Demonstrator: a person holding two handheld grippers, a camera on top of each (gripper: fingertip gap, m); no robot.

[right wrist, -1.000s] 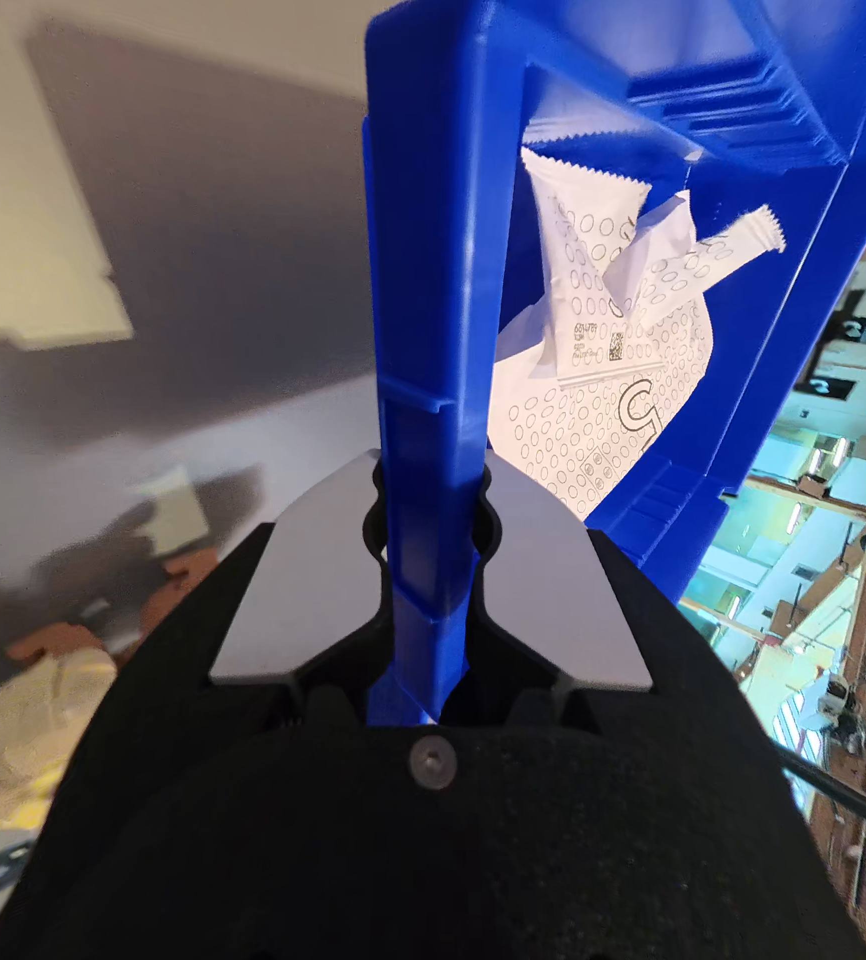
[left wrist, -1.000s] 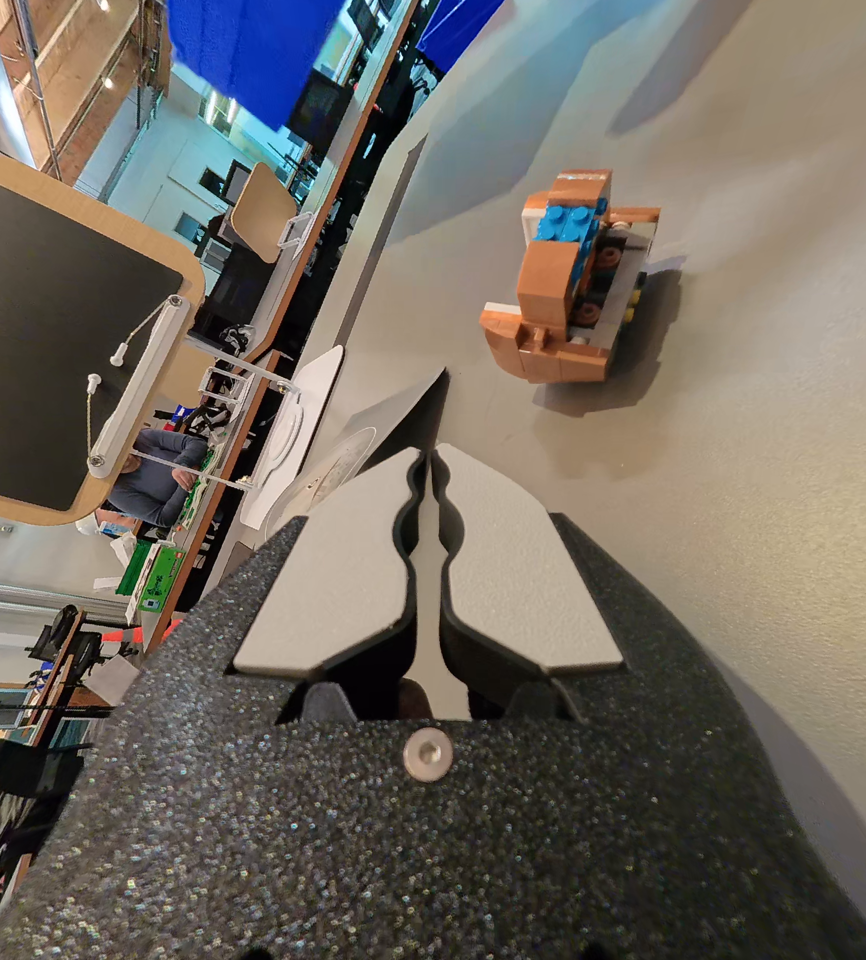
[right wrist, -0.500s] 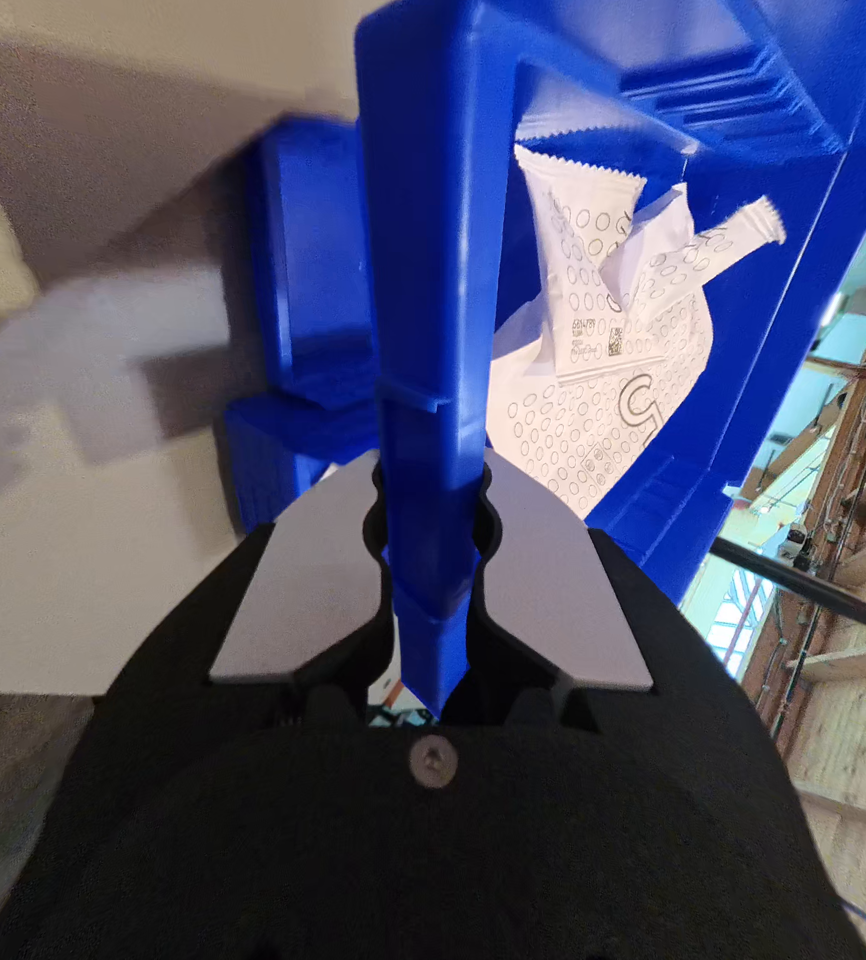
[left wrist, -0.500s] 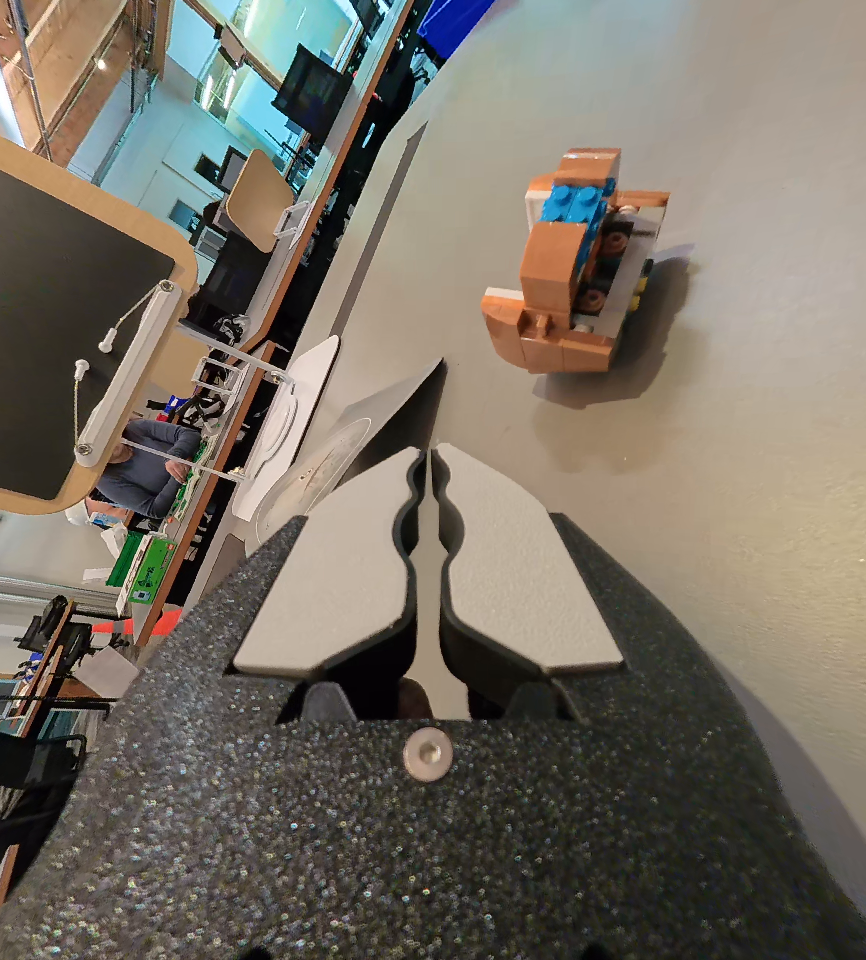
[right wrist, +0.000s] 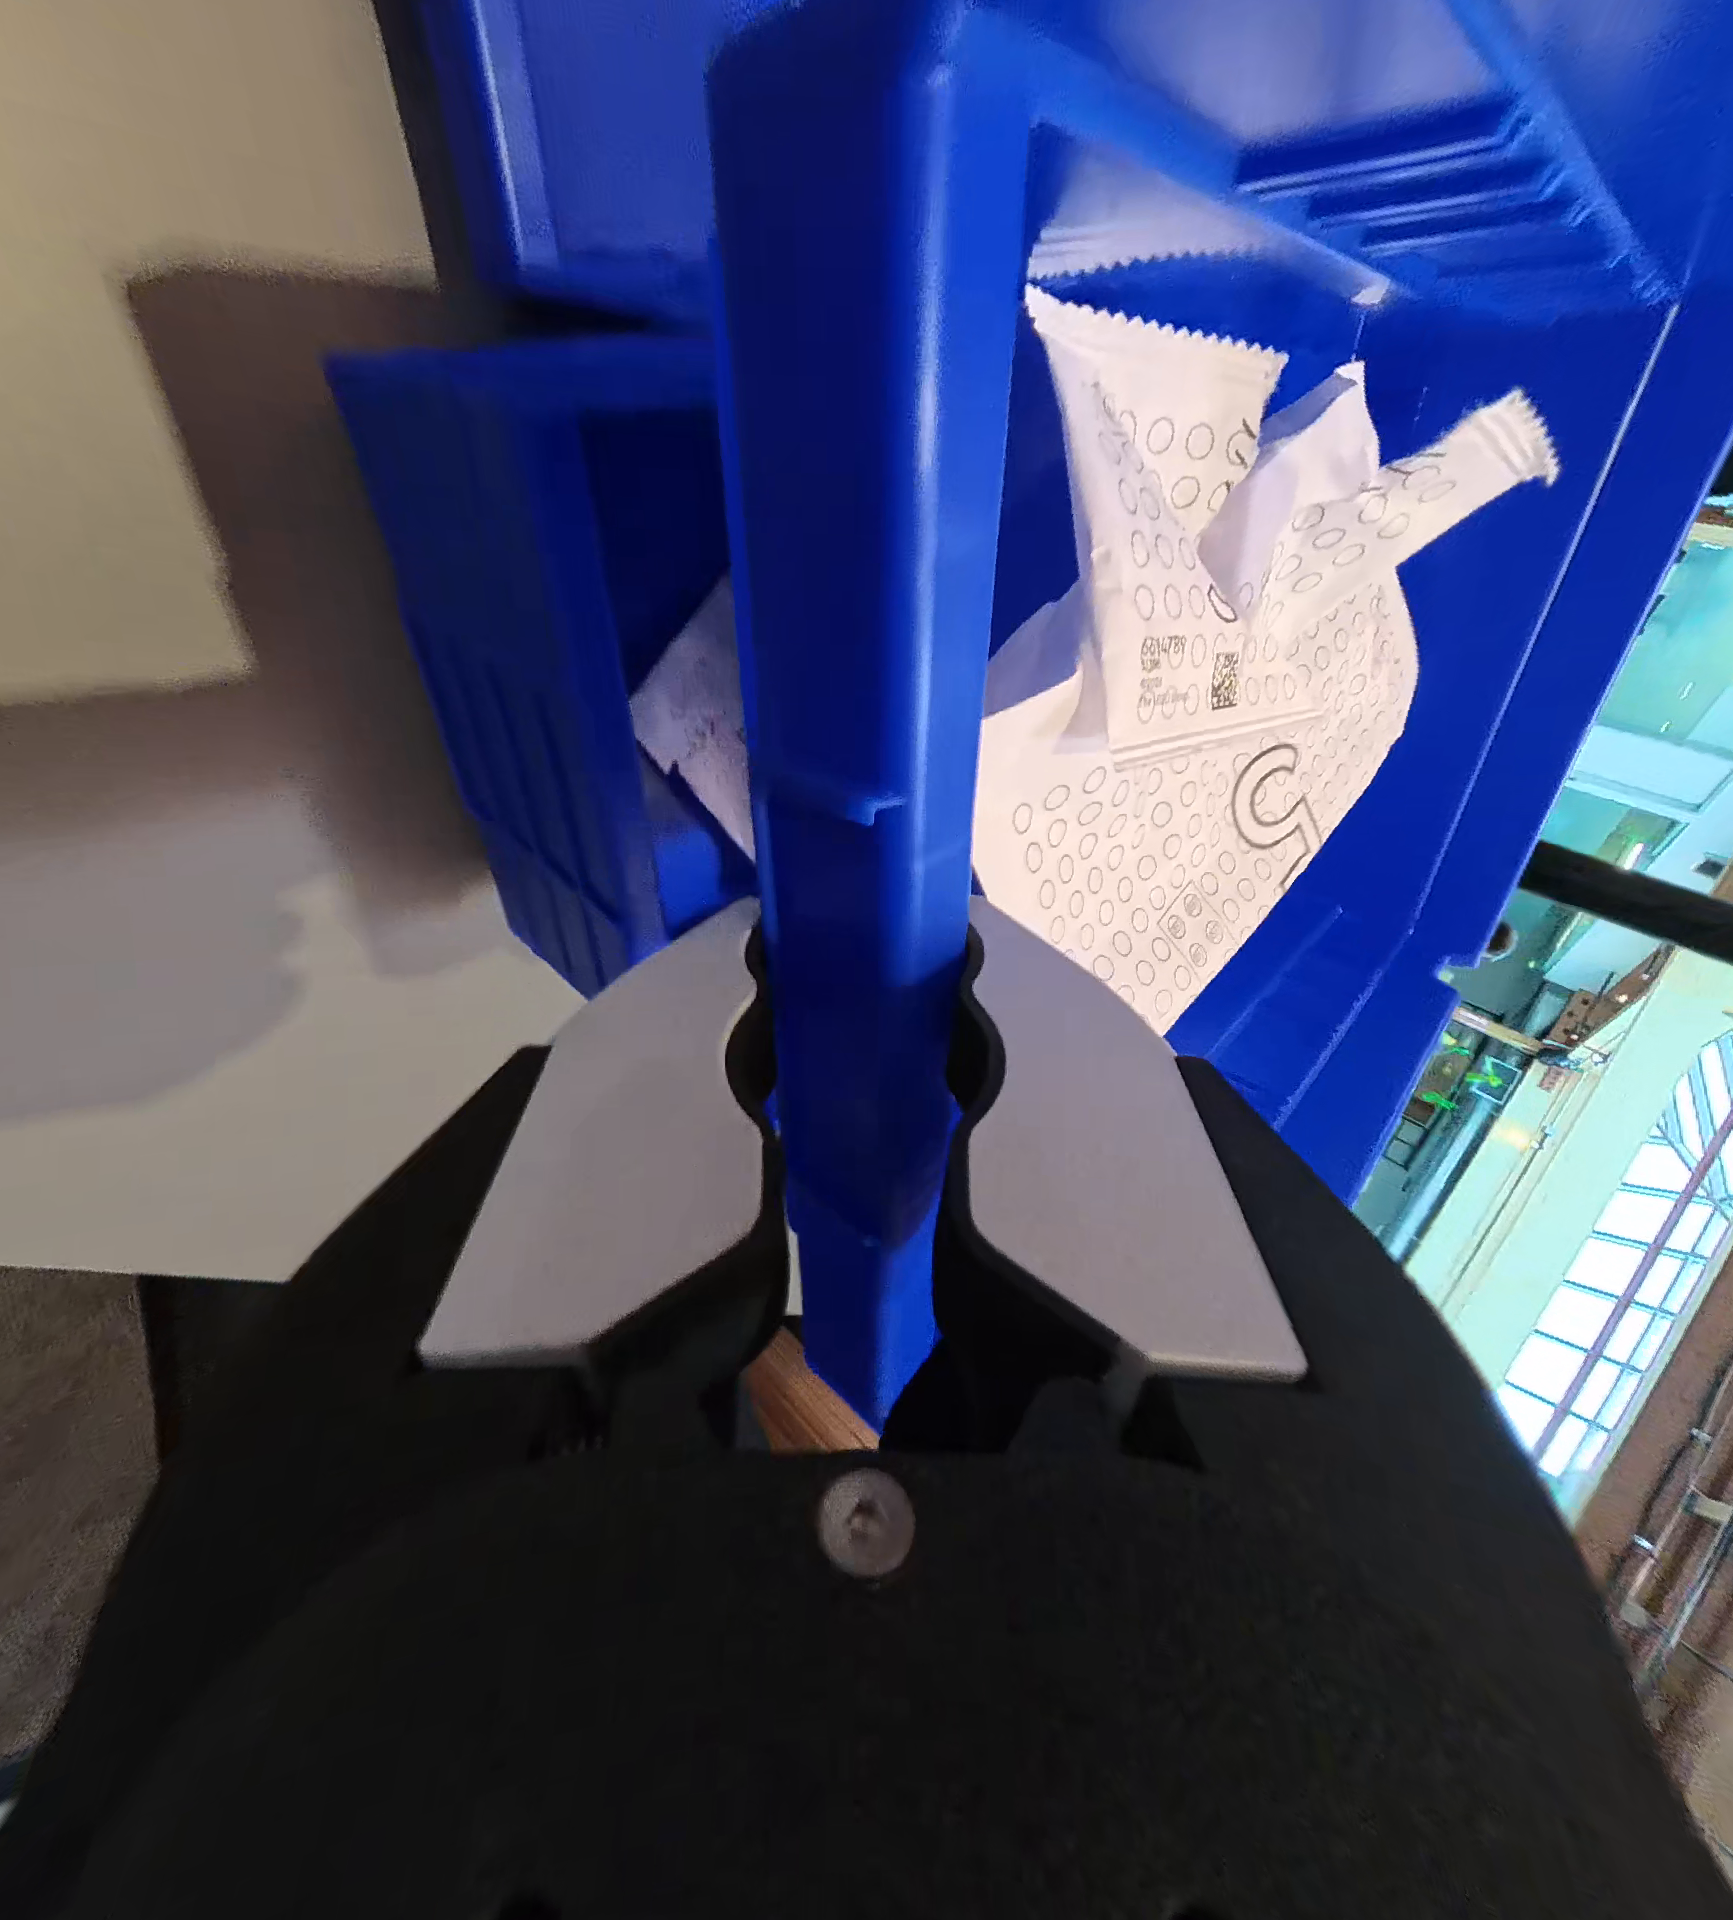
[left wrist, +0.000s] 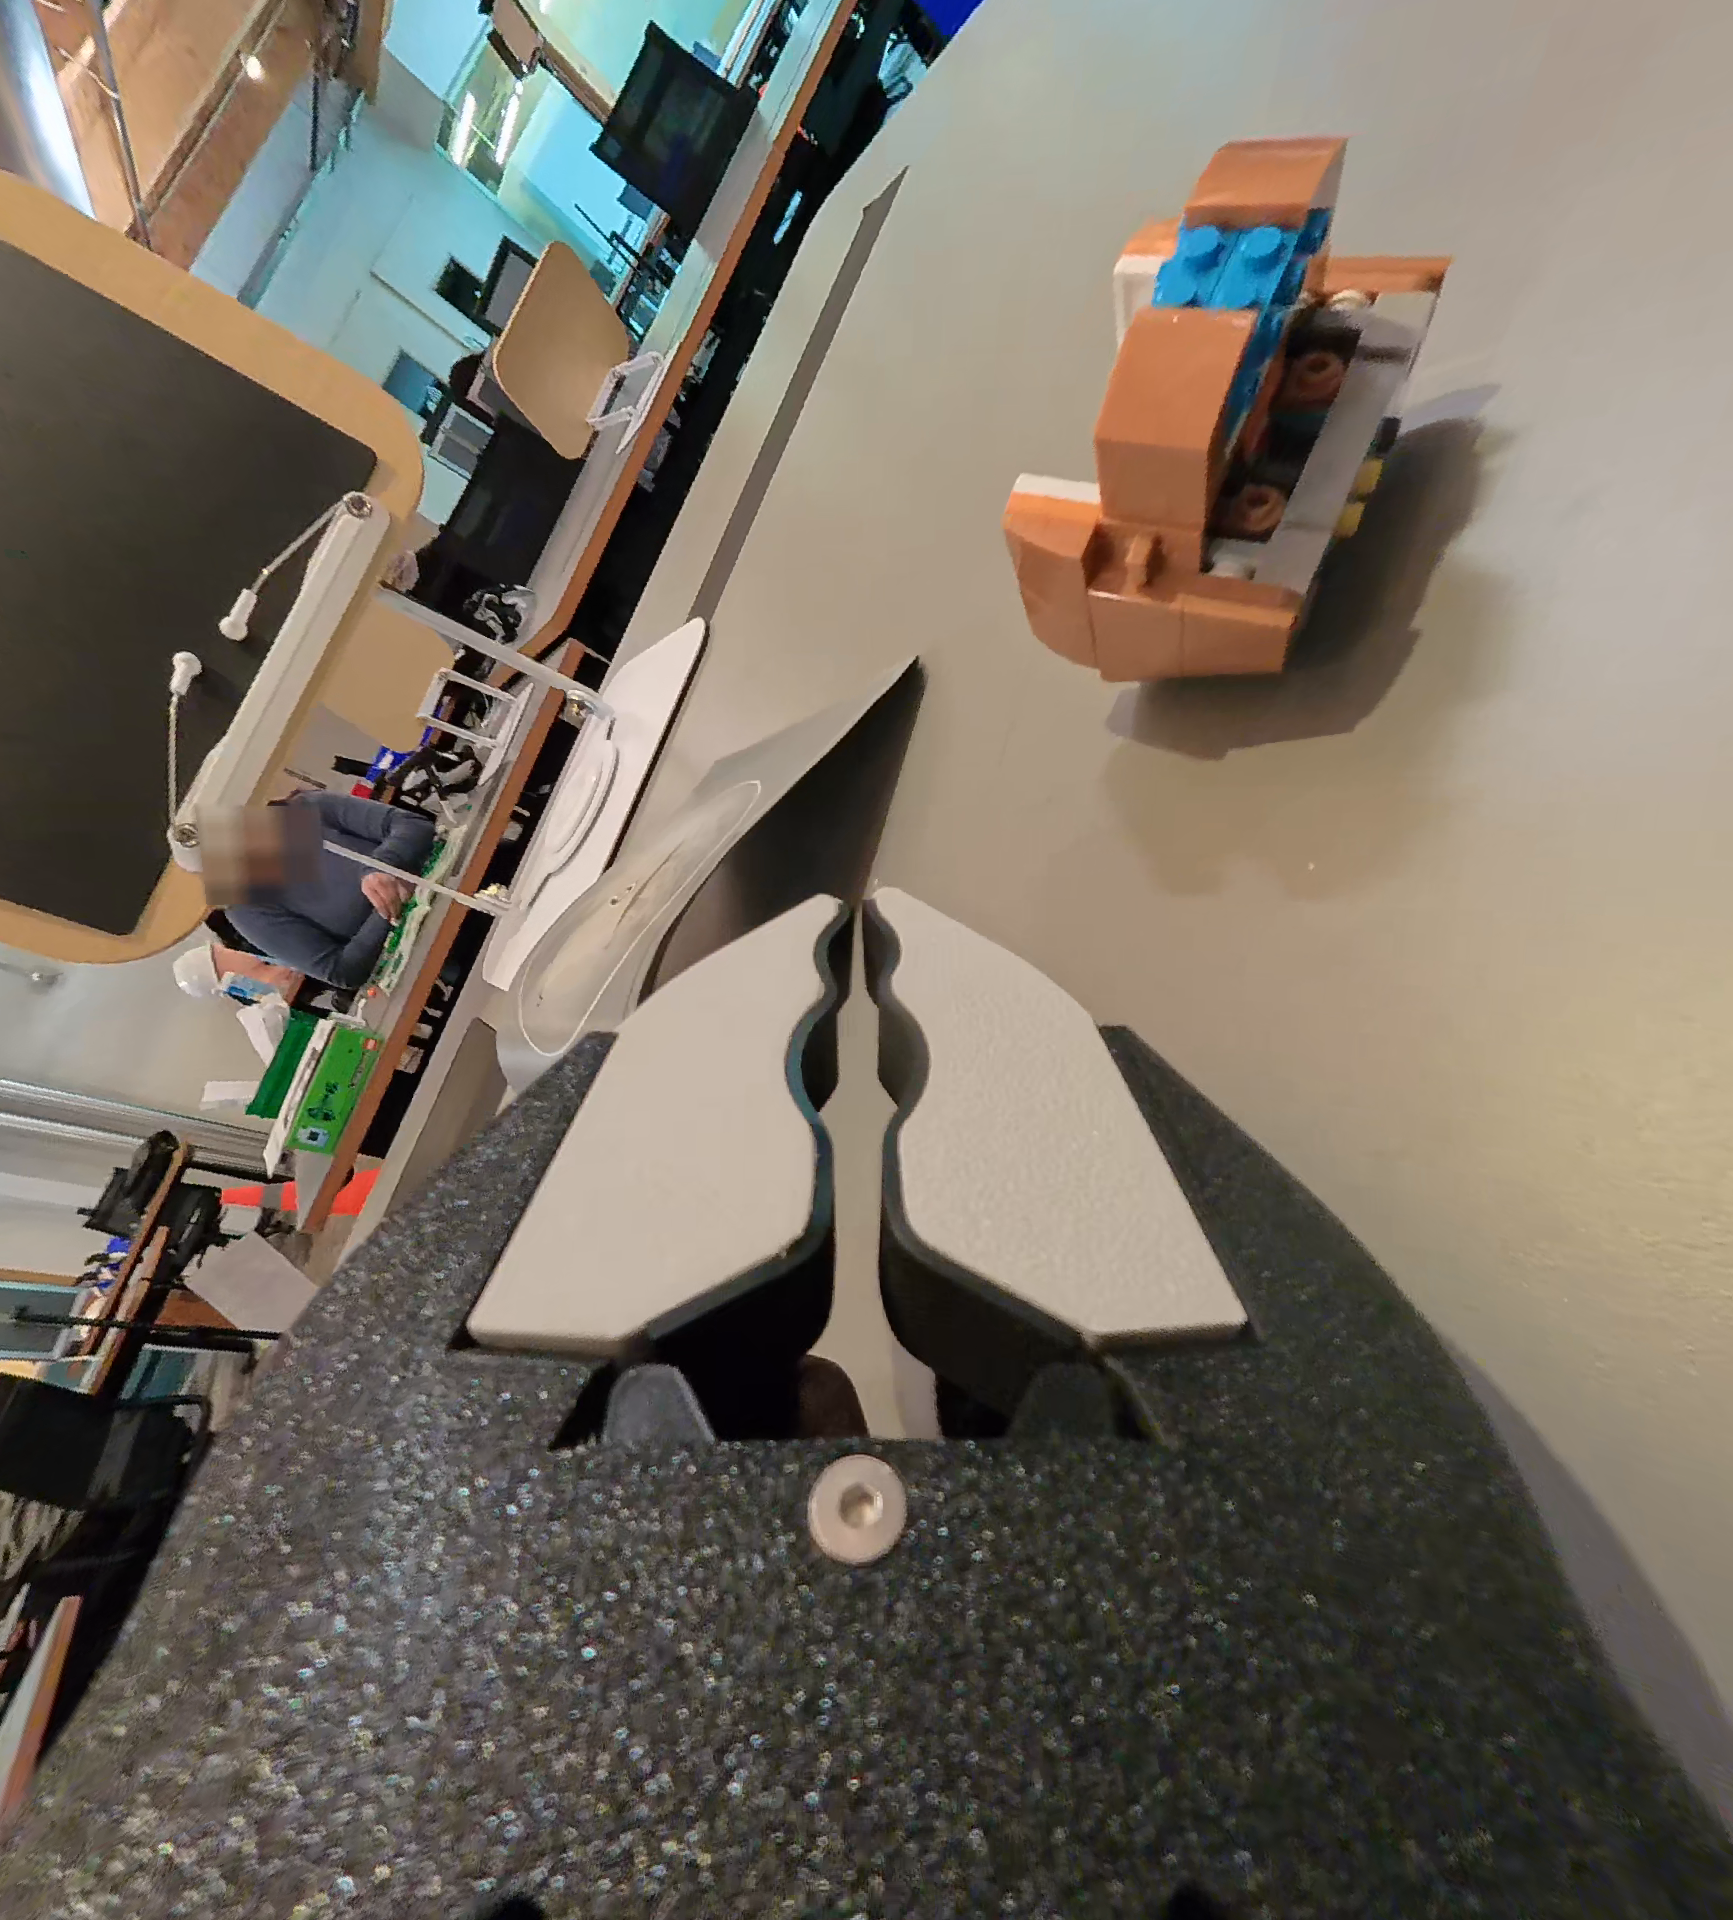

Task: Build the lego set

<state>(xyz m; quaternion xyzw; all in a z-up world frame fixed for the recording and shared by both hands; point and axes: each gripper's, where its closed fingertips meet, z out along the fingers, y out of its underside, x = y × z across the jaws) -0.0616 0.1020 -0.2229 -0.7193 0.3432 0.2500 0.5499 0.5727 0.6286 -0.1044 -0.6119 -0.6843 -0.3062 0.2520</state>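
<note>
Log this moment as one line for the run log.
left gripper: shut, empty, above table | right gripper: shut on blue bin wall | bin holds white bags | lego model: on table, untouched

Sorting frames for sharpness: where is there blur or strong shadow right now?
Left wrist view: sharp; the lego model casts a soft shadow on the table. Right wrist view: the gripped blue bin is crisp, the background left of it smeared.

Grey table (left wrist: 1464,1039), black-faced wood-edged board (left wrist: 62,520), wall monitor (left wrist: 670,104), brick wall with windows (right wrist: 1662,1278).
</note>
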